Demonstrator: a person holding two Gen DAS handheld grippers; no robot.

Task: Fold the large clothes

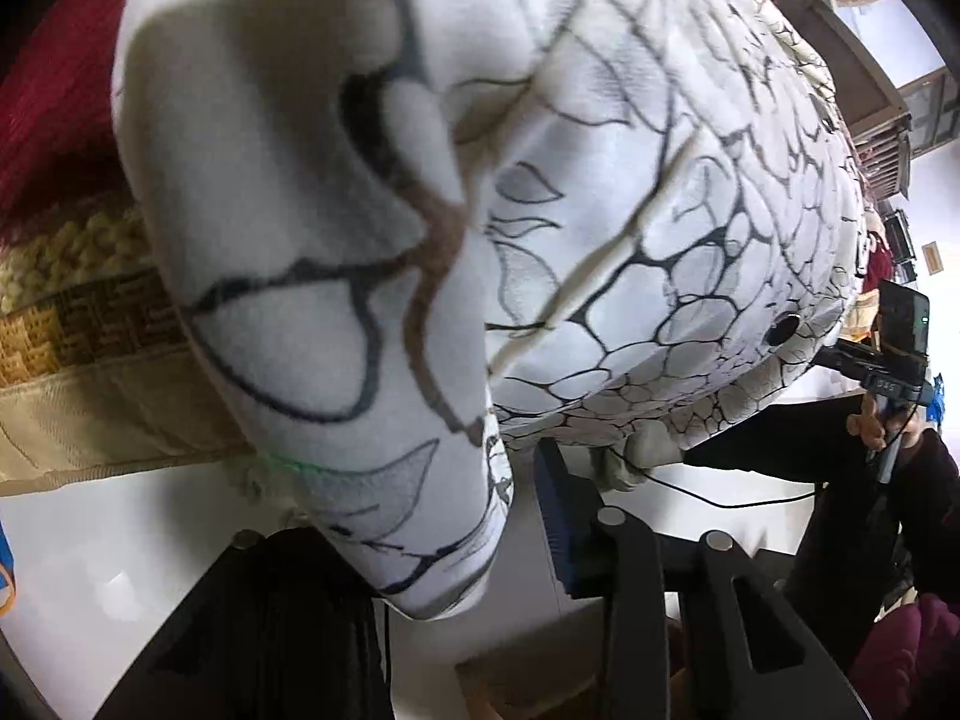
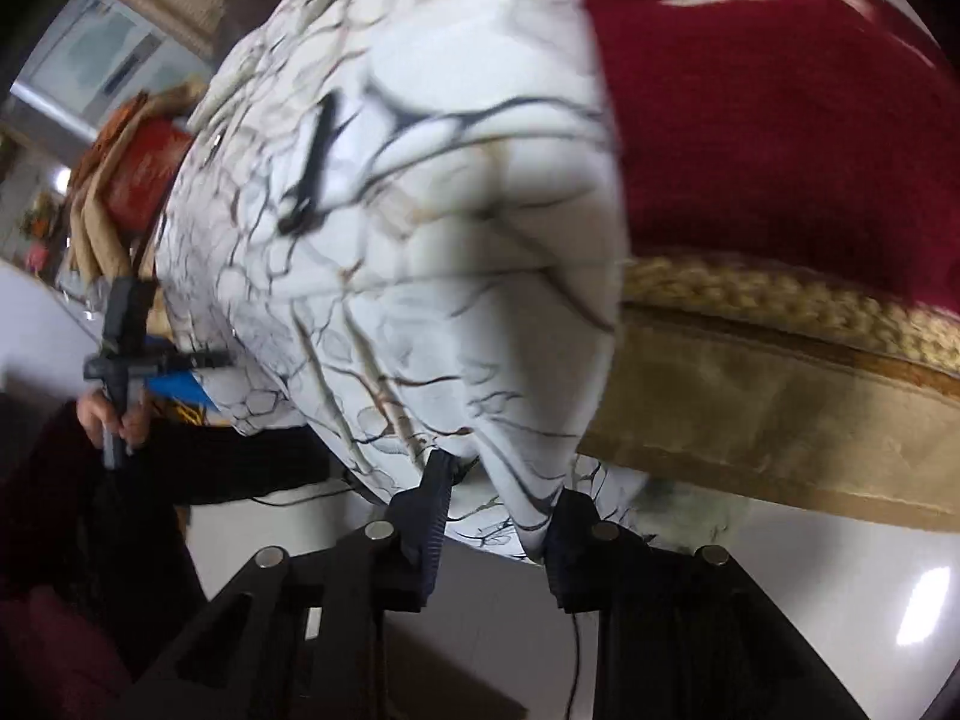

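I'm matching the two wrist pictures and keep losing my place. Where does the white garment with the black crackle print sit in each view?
Left wrist: the white garment fills the centre and upper right, a fold hanging over the left claw.
Right wrist: the garment fills the centre and upper left, its lower edge between the right claw fingers.
Shared landmark: the red cloth beside it, over the braided tan edge.

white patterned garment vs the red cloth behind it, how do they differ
The white patterned garment carries thin black and brown cell-like lines; the red cloth is deep red with a few pale patches. The garment hangs lifted over the bed edge, its folds caught between the fingers of the right gripper and the left gripper; the red cloth lies flat, untouched. Both are soft fabric.
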